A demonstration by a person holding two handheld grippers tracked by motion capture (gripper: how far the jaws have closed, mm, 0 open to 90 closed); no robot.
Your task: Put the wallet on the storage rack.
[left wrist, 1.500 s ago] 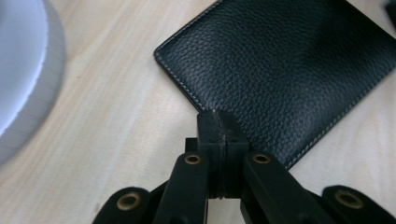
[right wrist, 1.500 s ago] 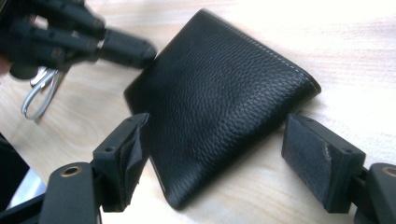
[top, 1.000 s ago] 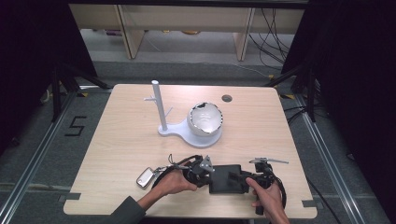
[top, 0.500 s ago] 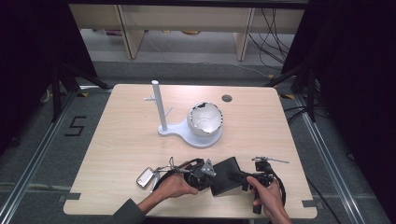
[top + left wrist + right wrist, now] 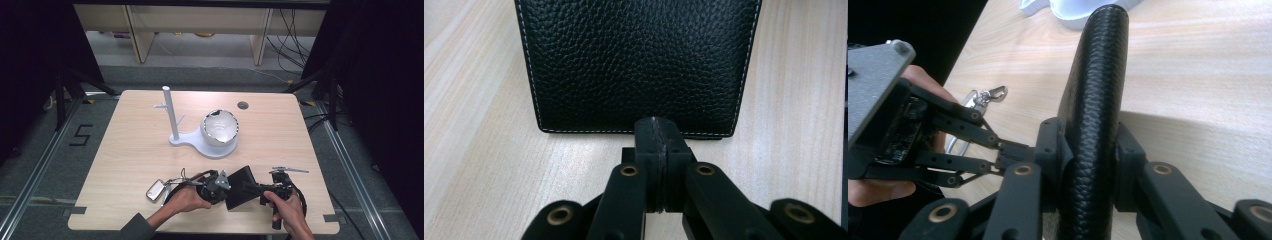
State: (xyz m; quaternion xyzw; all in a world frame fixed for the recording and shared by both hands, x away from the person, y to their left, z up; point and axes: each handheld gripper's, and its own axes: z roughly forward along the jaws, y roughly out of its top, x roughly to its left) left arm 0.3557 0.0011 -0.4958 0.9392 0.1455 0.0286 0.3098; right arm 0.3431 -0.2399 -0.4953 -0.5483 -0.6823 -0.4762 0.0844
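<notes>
A: Well, how is the high view to be read?

B: A black wallet (image 5: 241, 187) is seen near the table's (image 5: 125, 150) front edge, at about 6 o'clock from the white stand (image 5: 202, 142). It is tilted up off the wood. The left gripper (image 5: 220, 181) is met at its 9 o'clock side, the right gripper (image 5: 257, 190) at its 3 o'clock side. A key fob (image 5: 156, 190) lies at 9 o'clock of the left hand (image 5: 187, 199), and a shiny bowl (image 5: 220, 126) is seated on the stand's base.

A: And the left gripper view?

B: The wallet (image 5: 639, 65) is laid out at 12 o'clock, flat leather with white stitching. The left gripper (image 5: 659, 135) is shown with its jaws pressed together, at the wallet's near edge. Whether a flap is pinched between them cannot be told.

A: The right gripper view?

B: The wallet (image 5: 1095, 100) is seen edge-on, standing upright from 6 to 12 o'clock. The right gripper (image 5: 1090, 150) has just been closing, and its jaws are clamped on the wallet's rounded spine, one pad on each face. The left gripper (image 5: 1008, 150) is found at 9 o'clock, its tips touching the wallet's side, with the fob's clasp (image 5: 990, 95) behind it at 10 o'clock.
</notes>
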